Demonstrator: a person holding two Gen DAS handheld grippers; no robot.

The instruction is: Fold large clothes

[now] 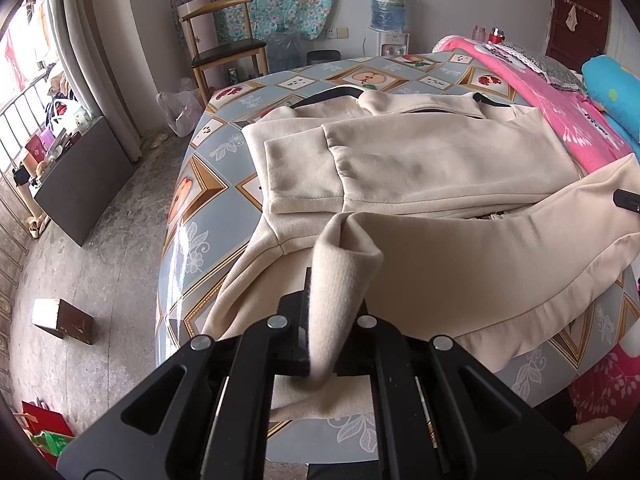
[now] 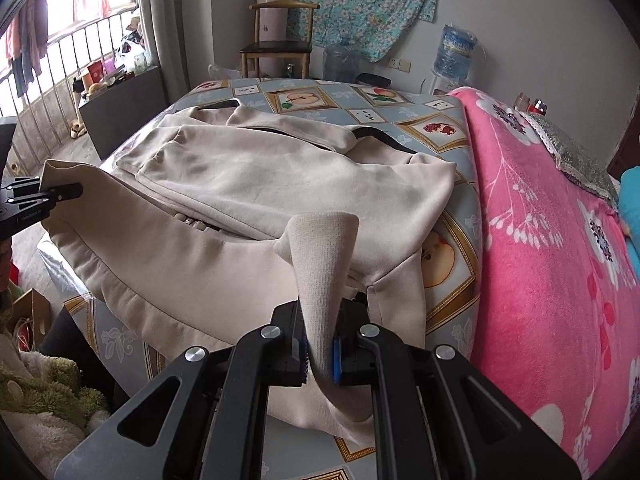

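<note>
A large cream sweatshirt (image 1: 420, 160) lies on a table with a blue fruit-patterned cloth (image 1: 216, 148), its sleeves folded over the body. My left gripper (image 1: 324, 344) is shut on the ribbed bottom hem at the garment's left corner and holds it lifted. My right gripper (image 2: 320, 344) is shut on the hem at the right corner of the sweatshirt (image 2: 280, 176), also lifted. The hem hangs stretched between both grippers over the table's near edge. The left gripper also shows at the left edge of the right wrist view (image 2: 60, 194).
A pink flowered blanket (image 2: 552, 248) lies on the right part of the table. A wooden chair (image 1: 224, 48), a water dispenser (image 1: 388, 20) and a dark cabinet (image 1: 80, 184) stand beyond and left. A small box (image 1: 64, 320) is on the floor.
</note>
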